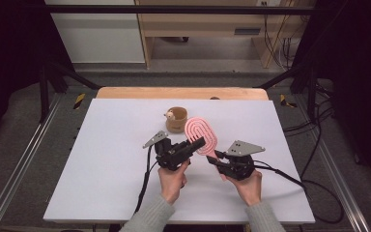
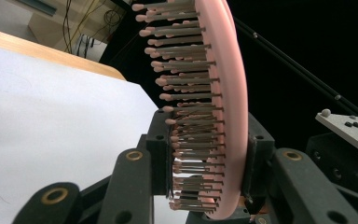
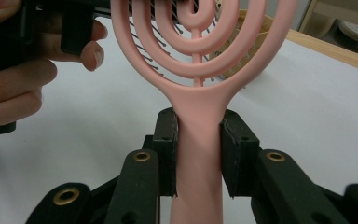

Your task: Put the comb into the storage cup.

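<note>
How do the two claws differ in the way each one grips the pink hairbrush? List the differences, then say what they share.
1. The right claw clamps the hairbrush by its handle; the left claw clamps its head, across the bristles and the back.
2. In the high view the left claw reaches the brush from the left, while the right claw comes from below, nearer the person.

Shared: both are black, shut on the same brush, and hold it above the white table.

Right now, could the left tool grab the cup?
Probably not yet. The left tool is shut on the pink brush, so it would have to let go first. The cup stands close by, nothing between.
</note>
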